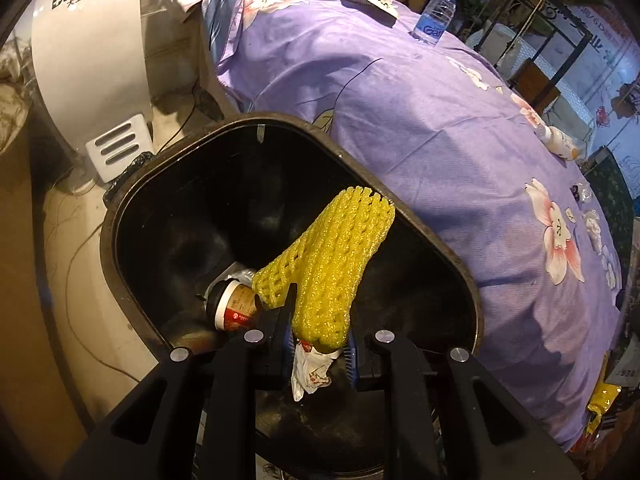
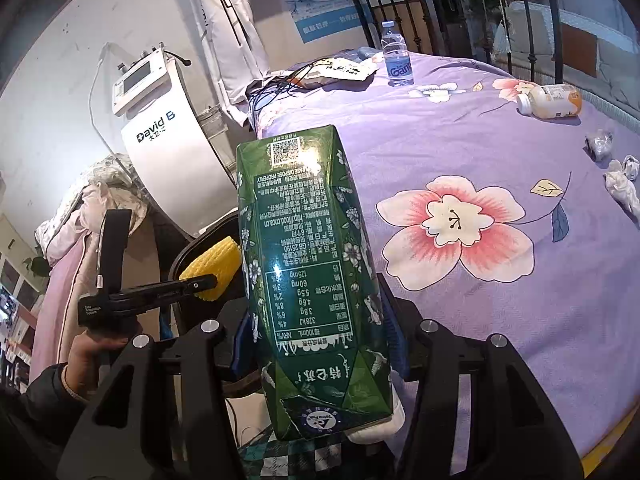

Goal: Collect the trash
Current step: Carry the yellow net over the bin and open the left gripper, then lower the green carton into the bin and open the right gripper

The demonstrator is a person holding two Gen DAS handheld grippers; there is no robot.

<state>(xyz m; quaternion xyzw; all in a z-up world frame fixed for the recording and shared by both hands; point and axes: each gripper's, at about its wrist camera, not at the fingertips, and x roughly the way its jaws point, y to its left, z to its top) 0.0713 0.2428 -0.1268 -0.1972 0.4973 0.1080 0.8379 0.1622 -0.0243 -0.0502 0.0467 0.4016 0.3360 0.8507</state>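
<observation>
Hanging over the black oval plastic bin (image 1: 120, 216), the left gripper (image 1: 320, 312) clenches a yellow foam fruit net (image 1: 332, 264); a paper cup (image 1: 236, 306) already lies inside. The right gripper (image 2: 320, 340) grasps a green drink carton (image 2: 312, 264). Two bottles (image 2: 550, 100) and crumpled wrappers (image 2: 622, 188) remain on the purple floral bedspread (image 2: 480, 320).

Left gripper (image 1: 320, 320): matte black plastic frame filling the lower frame, four linkage arms with triangular cut-outs, each capped by a round silver screw (image 1: 253, 336). Blue ribbed pads (image 1: 351, 354) line the inner finger faces.

Right gripper (image 2: 320, 344): same black linkage, four silver screws, blue pads.

In the right wrist view, lower left, the left gripper's black handle carries small white lettering, a strap and a thin cable. Hand (image 2: 86, 354) at lower left; dark sleeve (image 2: 36, 400) with a thin wristband at the cuff.
</observation>
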